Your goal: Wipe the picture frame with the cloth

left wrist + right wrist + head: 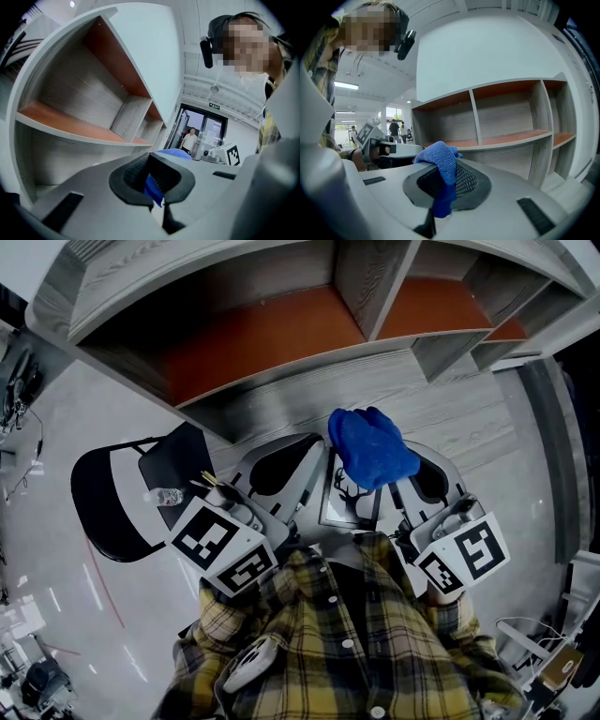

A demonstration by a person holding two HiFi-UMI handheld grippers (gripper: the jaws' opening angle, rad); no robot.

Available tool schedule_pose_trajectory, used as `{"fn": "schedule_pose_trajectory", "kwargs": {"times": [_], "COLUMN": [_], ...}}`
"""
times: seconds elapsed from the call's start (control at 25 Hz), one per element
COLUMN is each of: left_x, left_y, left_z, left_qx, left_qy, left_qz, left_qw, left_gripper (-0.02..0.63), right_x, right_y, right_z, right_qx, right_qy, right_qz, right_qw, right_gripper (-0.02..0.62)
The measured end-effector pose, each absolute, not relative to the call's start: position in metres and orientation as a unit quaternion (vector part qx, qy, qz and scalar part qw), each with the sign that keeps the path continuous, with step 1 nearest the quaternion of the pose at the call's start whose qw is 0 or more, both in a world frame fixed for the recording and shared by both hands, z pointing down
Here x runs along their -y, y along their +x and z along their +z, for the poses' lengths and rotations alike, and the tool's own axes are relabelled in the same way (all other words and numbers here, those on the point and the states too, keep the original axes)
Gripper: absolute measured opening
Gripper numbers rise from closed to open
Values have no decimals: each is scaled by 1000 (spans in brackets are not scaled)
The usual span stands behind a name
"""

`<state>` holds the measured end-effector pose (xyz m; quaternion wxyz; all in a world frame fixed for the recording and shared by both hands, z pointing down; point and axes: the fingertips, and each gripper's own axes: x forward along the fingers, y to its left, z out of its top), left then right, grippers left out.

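The job sits at the point just ahead of wiping: the cloth [372, 448] is gathered and lifted, but not yet spread flat on the picture frame [349, 501]. In the head view the blue cloth bunches over the frame's top edge. The frame shows between the two claws, close in front of the person's checked shirt and below the empty shelf [281, 334]. What carries the frame cannot be made out.

The right claw [440, 187] is clenched on the cloth, with a fold running down between its pads and the bulk heaped over the top of the jaws. The left claw [154, 187] is also drawn together, with a narrow strip of the same blue cloth between its pads. Whether it pinches the frame's edge as well cannot be told.

A black folding chair [112, 493] stands on the floor to the left, well apart.

The next move probably calls for one claw to steady the frame while the other lays the cloth against the glass. It would then draw the cloth across with light, even pressure, so the frame does not tip or slip.
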<state>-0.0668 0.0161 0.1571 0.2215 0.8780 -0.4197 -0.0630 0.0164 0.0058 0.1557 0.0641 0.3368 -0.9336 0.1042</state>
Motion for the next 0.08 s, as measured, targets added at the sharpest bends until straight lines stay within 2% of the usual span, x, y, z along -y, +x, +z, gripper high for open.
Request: {"fn": "schedule_pose_trajectory", "kwargs": {"times": [0.08], "left_x": [-17], "left_y": [-70], "left_z": [155], "left_qx": [421], "left_qy": [877], "left_qz": [-63], "left_qw": [221], "left_gripper": [4], "right_x": [-7], "right_y": [14], "right_z": [153], "right_qx": [934], "right_qy": [337], "right_qz": [104], "right_qw": [64], "right_gripper": [34]}}
